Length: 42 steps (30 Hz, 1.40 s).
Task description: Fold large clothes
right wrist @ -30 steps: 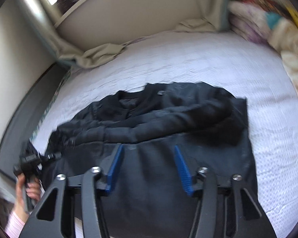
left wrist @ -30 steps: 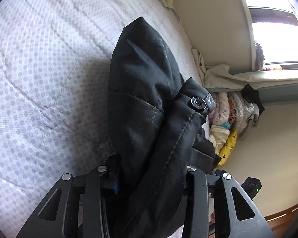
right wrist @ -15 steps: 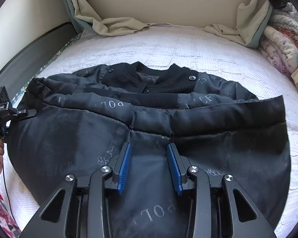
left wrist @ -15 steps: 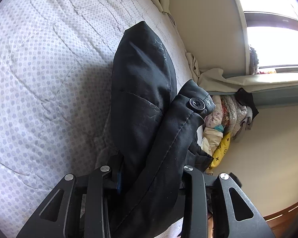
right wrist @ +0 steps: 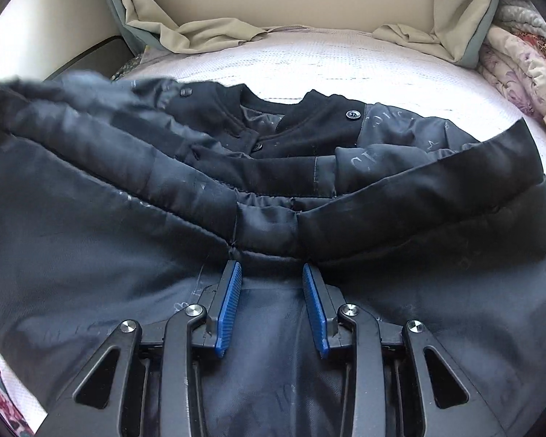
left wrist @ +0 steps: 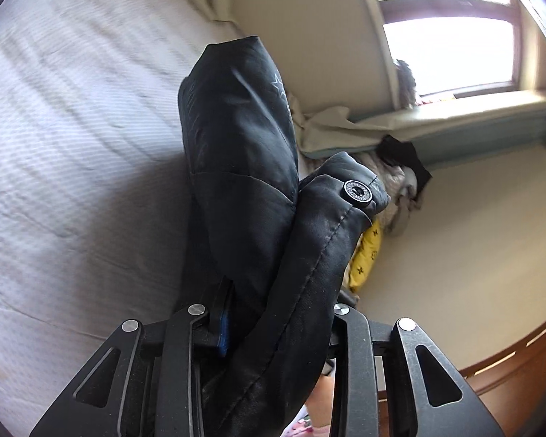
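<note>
A large black jacket (right wrist: 273, 196) lies spread on the white quilted bed (right wrist: 345, 58), collar at the far side, both sleeves folded across its middle. My right gripper (right wrist: 272, 306) hovers low over the jacket's lower middle, blue pads (right wrist: 229, 306) apart, holding nothing. My left gripper (left wrist: 273, 331) is shut on a thick fold of the jacket (left wrist: 244, 167); a cuff with a snap button (left wrist: 358, 192) sticks up past the fingers. The left side of the jacket looks lifted and blurred in the right wrist view (right wrist: 72, 105).
Beige sheets (right wrist: 214, 32) are bunched against the headboard. A pile of folded quilts (right wrist: 517, 69) sits at the bed's right side, also in the left wrist view (left wrist: 396, 189) with a yellow item (left wrist: 364, 258). A window (left wrist: 447, 54) and wooden floor (left wrist: 509, 360) show.
My left gripper has lifted its jacket fold higher off the bed and swung it inward. My right gripper has moved closer over the jacket, pads still apart.
</note>
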Tool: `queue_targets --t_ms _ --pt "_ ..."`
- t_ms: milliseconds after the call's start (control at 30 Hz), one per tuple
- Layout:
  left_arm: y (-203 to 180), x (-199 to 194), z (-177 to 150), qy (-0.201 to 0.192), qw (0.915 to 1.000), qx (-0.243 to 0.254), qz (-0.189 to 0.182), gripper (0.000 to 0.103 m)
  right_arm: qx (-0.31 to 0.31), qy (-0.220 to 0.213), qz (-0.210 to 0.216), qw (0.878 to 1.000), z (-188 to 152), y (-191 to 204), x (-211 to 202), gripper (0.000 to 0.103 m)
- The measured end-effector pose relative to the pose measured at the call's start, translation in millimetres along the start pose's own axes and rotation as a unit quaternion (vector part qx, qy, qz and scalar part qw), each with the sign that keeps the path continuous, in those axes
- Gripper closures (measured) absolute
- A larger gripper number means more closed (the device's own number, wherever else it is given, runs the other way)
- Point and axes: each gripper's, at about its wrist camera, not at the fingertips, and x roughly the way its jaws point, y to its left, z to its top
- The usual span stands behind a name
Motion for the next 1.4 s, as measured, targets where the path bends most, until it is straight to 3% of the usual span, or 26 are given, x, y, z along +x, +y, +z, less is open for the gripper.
queue_targets --t_ms 133,300,467,633,733,867,967,1100,1200,1300,1400 --pt "-36 13 -6 0.005 0.9997 0.02 0.009 0.069 0.002 -0.004 0.0 1.0 -1 -2 4 0.073" --pt "-88 41 -14 0.012 0.9974 0.046 0.054 0.071 0.01 -0.007 0.009 1.0 -1 -6 8 0.073" --pt "-132 84 -28 0.028 0.9888 0.093 0.113 0.071 0.021 -0.012 0.021 0.999 -1 -12 8 0.073" --pt "-150 123 -43 0.036 0.9797 0.122 0.155 0.071 0.072 0.0 0.08 0.994 3 -33 6 0.074" --pt "-152 132 -47 0.034 0.9761 0.128 0.172 0.071 0.127 0.019 0.137 0.982 8 -56 -2 0.075" --pt "-152 131 -50 0.034 0.9741 0.132 0.181 0.071 0.188 0.052 0.165 0.967 12 -86 -33 0.073" --pt "-155 136 -51 0.036 0.9727 0.135 0.185 0.071 0.235 0.02 0.177 0.955 7 -115 -71 0.052" --pt "-158 142 -55 0.037 0.9687 0.151 0.194 0.071 0.306 -0.04 0.271 0.912 3 -149 -109 0.046" --pt "-160 146 -59 0.037 0.9651 0.164 0.201 0.071 0.303 -0.07 0.338 0.888 7 -148 -128 0.034" --pt "-160 149 -64 0.038 0.9611 0.177 0.208 0.07 0.277 -0.067 0.367 0.885 15 -130 -136 0.027" --pt "-162 154 -71 0.037 0.9548 0.195 0.221 0.07 0.264 -0.046 0.371 0.889 25 -114 -133 0.026"
